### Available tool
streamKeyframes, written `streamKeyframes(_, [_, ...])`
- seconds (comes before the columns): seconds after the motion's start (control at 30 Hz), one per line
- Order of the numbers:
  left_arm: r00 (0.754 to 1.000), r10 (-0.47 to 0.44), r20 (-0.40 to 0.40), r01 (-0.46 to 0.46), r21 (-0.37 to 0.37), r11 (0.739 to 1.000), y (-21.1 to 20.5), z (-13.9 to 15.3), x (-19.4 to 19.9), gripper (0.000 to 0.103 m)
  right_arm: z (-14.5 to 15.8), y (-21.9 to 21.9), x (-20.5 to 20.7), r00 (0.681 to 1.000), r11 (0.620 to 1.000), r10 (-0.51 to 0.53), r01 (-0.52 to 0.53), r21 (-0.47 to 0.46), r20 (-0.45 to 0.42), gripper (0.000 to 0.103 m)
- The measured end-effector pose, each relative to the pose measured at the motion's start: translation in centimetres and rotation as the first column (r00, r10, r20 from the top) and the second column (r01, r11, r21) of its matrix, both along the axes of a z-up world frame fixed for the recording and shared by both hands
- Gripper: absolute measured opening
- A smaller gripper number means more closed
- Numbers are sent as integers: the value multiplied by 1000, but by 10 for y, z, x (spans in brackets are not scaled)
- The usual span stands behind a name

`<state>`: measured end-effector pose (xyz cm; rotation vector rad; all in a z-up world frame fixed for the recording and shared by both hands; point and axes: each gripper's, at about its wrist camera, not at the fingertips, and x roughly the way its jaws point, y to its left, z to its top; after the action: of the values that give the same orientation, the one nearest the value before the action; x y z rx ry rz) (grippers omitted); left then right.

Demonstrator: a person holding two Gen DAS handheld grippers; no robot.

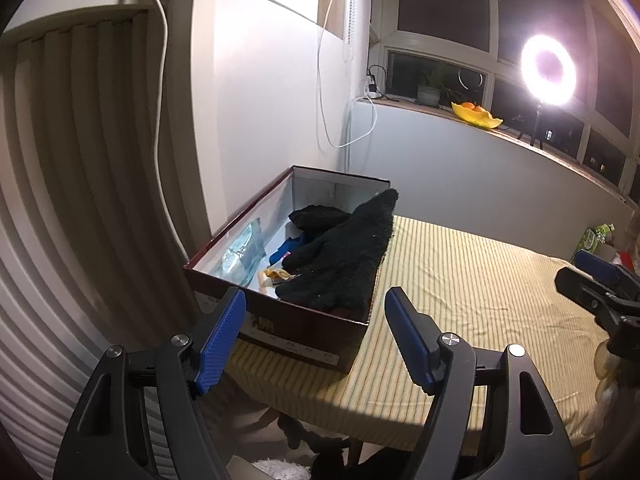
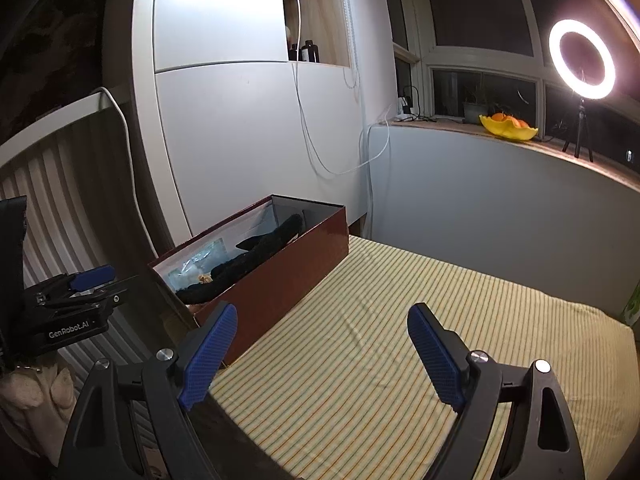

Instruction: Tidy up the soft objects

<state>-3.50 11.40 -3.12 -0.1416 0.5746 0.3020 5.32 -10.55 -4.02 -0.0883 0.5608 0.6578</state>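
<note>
Left hand-held gripper (image 1: 314,320) and right hand-held gripper (image 2: 322,340): both jaws spread wide, nothing between the blue pads.

Dark red box (image 1: 304,330) at the desk's (image 2: 380,360) 10 o'clock corner, on the striped cloth; black knit gloves (image 1: 344,256) piled inside, one draped over the rim toward 3 o'clock; a blue item (image 1: 286,250) and clear plastic packet (image 1: 242,254) beside them; ring light (image 2: 582,58) at 2 o'clock.
</note>
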Motion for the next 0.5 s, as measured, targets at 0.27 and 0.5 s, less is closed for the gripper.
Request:
streamKeyframes(0.27, [1000,2,2,-2,-2,1000,0,0,-1,72,-3,5,-3,1000,1000,6,-6,-17,5,85])
streamKeyframes(0.5, [1000,-4,2,4,-5,1000,-2,2,-2,72,-1,4,-5,1000,1000,12,-11,-15,8,85])
